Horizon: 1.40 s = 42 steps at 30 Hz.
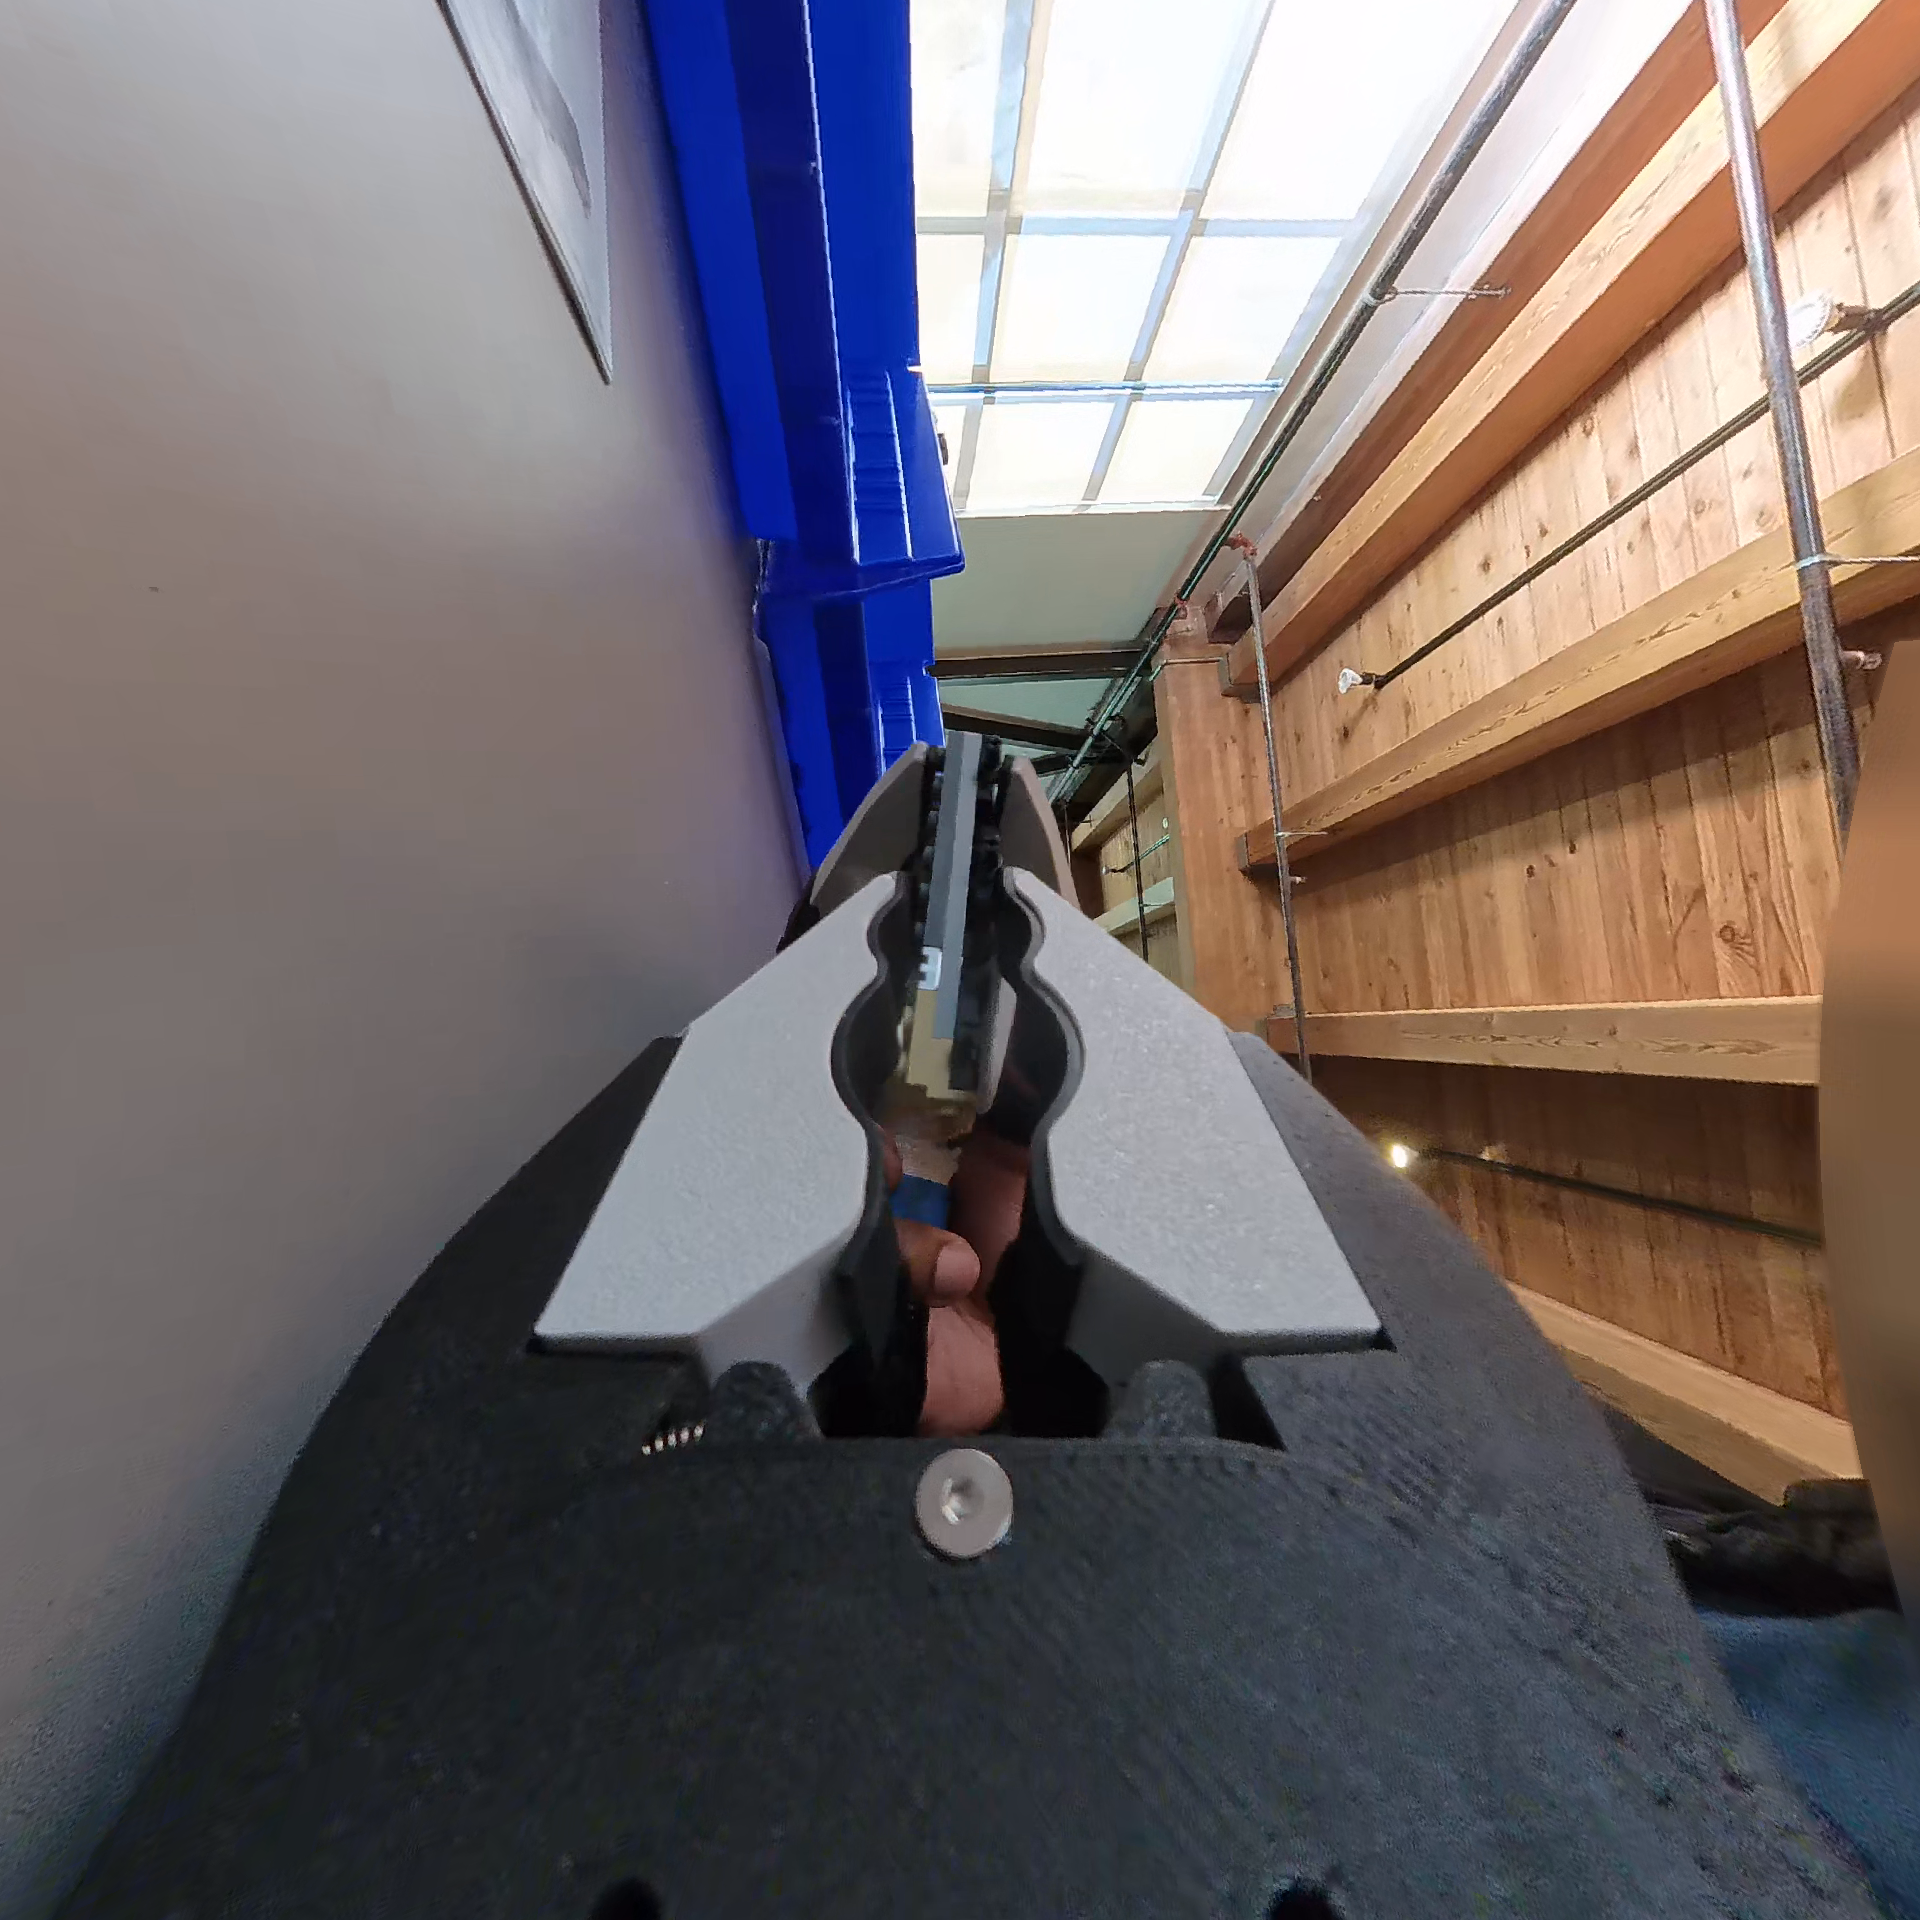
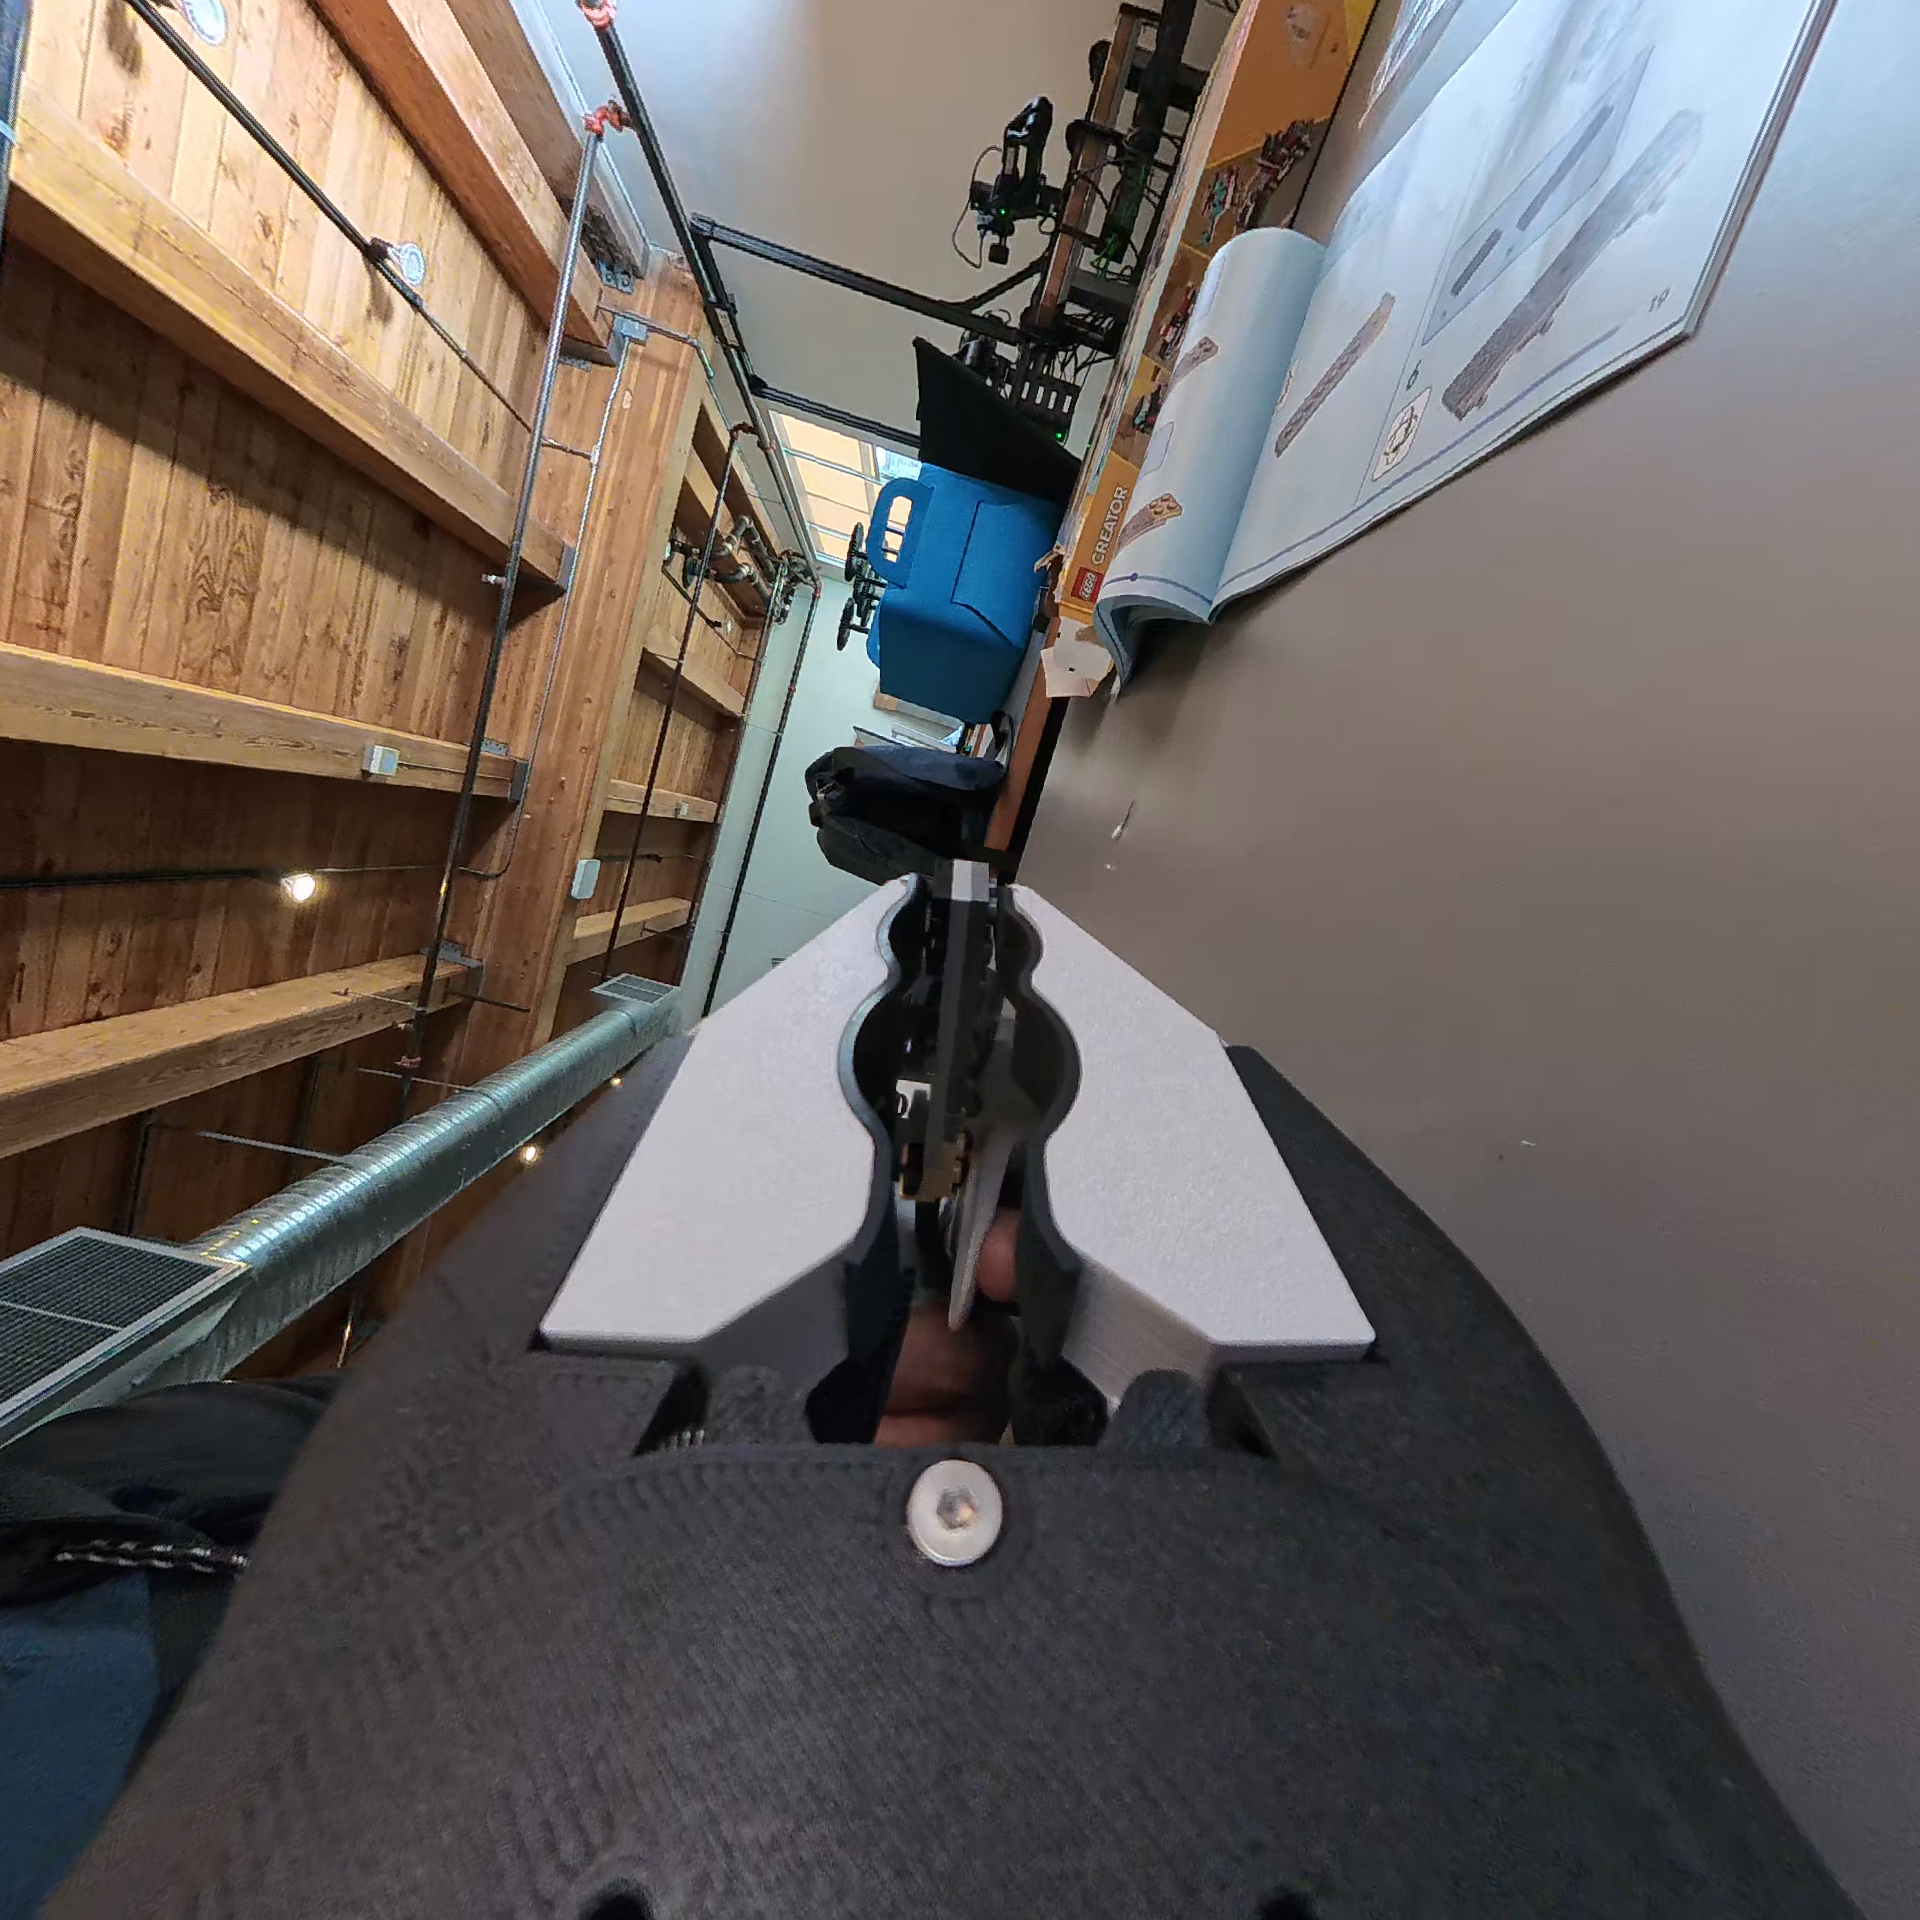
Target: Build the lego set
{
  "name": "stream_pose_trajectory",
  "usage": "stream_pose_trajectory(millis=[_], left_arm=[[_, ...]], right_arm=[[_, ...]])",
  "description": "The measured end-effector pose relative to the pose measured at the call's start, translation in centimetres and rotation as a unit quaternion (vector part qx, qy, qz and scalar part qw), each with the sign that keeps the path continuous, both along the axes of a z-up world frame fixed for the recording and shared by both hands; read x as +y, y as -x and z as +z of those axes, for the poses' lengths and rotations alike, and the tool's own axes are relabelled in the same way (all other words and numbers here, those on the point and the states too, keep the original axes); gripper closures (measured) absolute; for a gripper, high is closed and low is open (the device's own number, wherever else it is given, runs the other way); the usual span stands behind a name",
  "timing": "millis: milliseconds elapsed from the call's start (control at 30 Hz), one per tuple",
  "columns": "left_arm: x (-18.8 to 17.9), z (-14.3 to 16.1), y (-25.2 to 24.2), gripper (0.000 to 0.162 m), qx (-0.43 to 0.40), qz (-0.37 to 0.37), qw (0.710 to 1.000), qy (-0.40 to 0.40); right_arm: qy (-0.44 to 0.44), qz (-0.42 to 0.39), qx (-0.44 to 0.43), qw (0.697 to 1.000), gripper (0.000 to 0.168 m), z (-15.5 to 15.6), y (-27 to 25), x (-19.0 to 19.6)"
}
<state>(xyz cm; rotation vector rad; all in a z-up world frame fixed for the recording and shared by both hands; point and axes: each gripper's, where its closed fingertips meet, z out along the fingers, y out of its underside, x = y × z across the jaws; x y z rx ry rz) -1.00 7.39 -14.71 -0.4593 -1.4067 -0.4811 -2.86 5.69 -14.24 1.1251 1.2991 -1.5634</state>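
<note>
Two grippers grip one long lego assembly [image 1: 956,914] from opposite ends, each clamped narrowly on it. The left gripper [image 1: 961,831] pinches its edges between grey fingers [image 1: 748,1091]; the right gripper [image 2: 961,914] does likewise. The assembly [image 2: 961,997] is a thin stack of grey and black studded plates with a tan end, held above the grey table [image 2: 1507,831]. Near it lie an open instruction booklet [image 2: 1455,312] and blue bins [image 1: 810,416].

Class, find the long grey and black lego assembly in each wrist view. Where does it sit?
Left wrist view: long grey and black lego assembly centre frame, clamped between the grey fingers.
Right wrist view: same assembly centre frame, edge-on between the grey fingers.
Shared landmark: wooden plank ceiling.
</note>
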Motion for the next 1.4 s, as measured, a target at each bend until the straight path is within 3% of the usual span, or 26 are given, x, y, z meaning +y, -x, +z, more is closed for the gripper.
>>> stream_pose_trajectory(millis=[800, 1400], left_arm=[[-0.1, 1.7, -0.2, 0.15, 0.048, -0.018, 0.999, 0.007], [0.2, 5.7, -1.3, 0.15, 0.182, -0.054, 0.981, 0.048]], right_arm=[[0.021, 0.014, 0.054, 0.998, 0.155, 2.0, -0.5, 0.0], [0.122, 0.065, 0.098, 0.986, 0.151, 6.6, -1.6, 0.5]])
